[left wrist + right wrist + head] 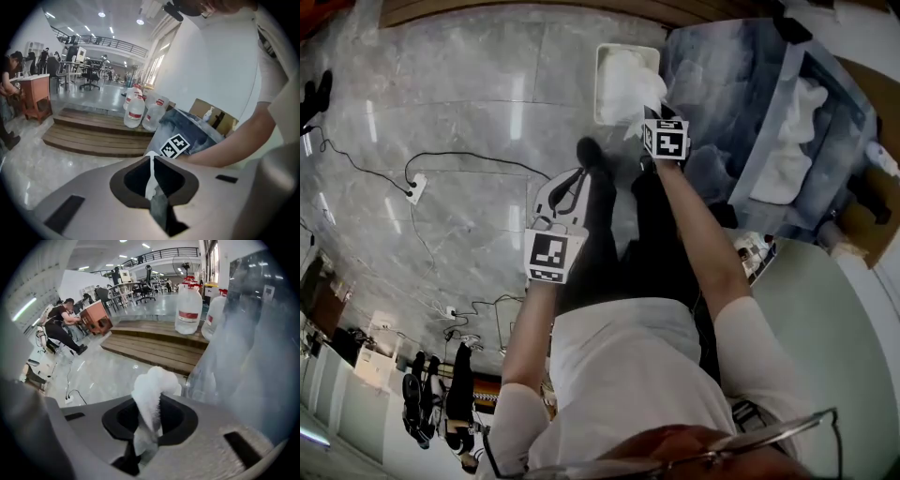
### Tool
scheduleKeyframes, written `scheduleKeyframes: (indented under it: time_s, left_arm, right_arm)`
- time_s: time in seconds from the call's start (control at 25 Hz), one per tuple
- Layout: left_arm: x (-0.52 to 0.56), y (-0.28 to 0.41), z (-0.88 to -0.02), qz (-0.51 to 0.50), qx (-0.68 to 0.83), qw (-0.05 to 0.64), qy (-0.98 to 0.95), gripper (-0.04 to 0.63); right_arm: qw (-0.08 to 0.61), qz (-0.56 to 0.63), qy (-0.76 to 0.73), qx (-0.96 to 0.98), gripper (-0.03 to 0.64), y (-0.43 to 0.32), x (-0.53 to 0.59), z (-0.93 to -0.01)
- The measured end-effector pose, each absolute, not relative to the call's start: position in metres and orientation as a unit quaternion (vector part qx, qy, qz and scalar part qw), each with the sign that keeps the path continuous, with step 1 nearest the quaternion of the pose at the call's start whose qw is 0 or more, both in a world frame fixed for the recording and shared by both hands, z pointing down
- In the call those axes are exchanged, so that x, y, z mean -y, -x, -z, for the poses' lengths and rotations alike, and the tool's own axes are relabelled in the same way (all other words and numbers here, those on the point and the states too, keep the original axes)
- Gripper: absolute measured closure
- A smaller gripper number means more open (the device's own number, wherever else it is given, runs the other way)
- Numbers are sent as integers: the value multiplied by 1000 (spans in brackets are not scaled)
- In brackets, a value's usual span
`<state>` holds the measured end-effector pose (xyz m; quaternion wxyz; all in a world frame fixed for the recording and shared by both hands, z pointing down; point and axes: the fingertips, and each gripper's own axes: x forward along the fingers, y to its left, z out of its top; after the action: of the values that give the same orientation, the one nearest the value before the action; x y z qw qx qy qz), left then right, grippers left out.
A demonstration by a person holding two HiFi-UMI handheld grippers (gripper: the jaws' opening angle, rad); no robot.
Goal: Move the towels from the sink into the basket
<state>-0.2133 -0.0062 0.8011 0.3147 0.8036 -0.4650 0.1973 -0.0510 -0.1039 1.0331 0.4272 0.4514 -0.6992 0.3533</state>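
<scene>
While the marble floor (441,103) spreads wide to the left, a grey bench (712,84) fills the far right. The sink (766,131) is set into it, with white towels (787,159) lying inside. A white basket (602,84) stands on the floor just left of the bench, its long axis running near to far, and it already holds white cloth.

The right hand-held gripper (649,120) hangs at the basket's near right corner, jaws clamped on a white towel (150,399). The towel bunches out beyond the tips, over the basket's rim. The basket's middle lies slightly far and left of this gripper, so the drop looks like a short reach that way.

The left hand-held gripper (572,183) sits nearer and further left, well apart from the basket, jaws together on nothing. Room is open on the left. The bench edge crowds the right side, and cables (459,159) trail across the floor further left.
</scene>
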Motion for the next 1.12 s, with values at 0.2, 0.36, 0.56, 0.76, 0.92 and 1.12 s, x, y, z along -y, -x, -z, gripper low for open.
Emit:
scheduleKeyframes:
  time_s: [0.2,0.36,0.56,0.76,0.92,1.12]
  left_arm:
    - [-3,209,-853,-204,455,336,-799,571]
    - [-11,213,-865,-217,449,340,-797,571]
    - [-11,215,-831,-224,450,326,-801,571]
    - [-8,211,-766,-209,450,333,-802,571]
    - [-12,189,-711,-195,440,334,-811,571]
    - [3,162,-648,-181,430,307,-829,571]
  right_arm:
    - [474,-360,-453,664,472,35,101,-1126]
    - [478,-372,-437,664,397,41,93,-1127]
    - [458,-368,-425,689,393,47,83,-1067]
    - [426,-361,-407,723,483,59,73,-965]
    - [387,-345,-407,752,540,49,64,-860]
    - [330,-299,-423,789,601,20,69,-742]
